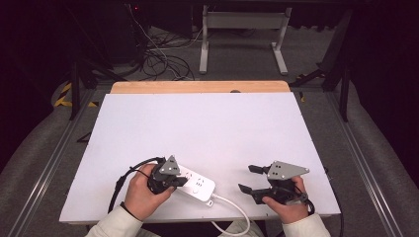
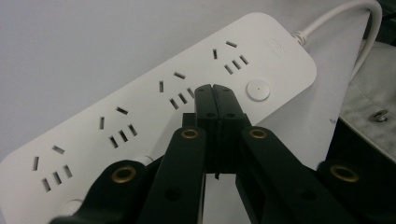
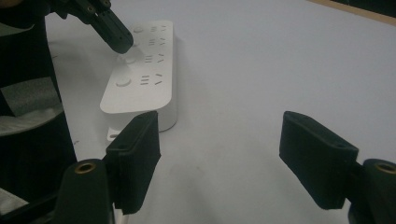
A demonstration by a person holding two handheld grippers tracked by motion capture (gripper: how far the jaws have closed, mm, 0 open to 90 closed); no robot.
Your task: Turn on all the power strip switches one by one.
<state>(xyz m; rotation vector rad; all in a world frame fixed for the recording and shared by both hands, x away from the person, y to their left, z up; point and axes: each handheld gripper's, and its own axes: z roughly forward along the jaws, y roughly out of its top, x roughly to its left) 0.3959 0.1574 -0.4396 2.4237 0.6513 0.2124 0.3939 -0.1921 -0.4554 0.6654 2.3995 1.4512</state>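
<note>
We list a white power strip lying flat on the white table, near its front edge and left of centre. Its top face carries a row of socket groups and round buttons. A white cord leaves its right end and runs off over the front edge of the table.

We list the left gripper, held in the left hand, directly over the strip. In the left gripper view its jaws are pressed together with nothing between them, and the joined tips sit over the strip's face just beside a round button, next to a socket group. Whether the tips touch the plastic we cannot tell. The right gripper view shows the same black tip at the strip's button row.

We list the right gripper, held in the right hand, well apart from the strip, over bare table to its right. Its jaws stand apart, with only table surface between the two pads.

Beyond the far edge we note a wooden board, cables on the floor and a grey metal stand.
</note>
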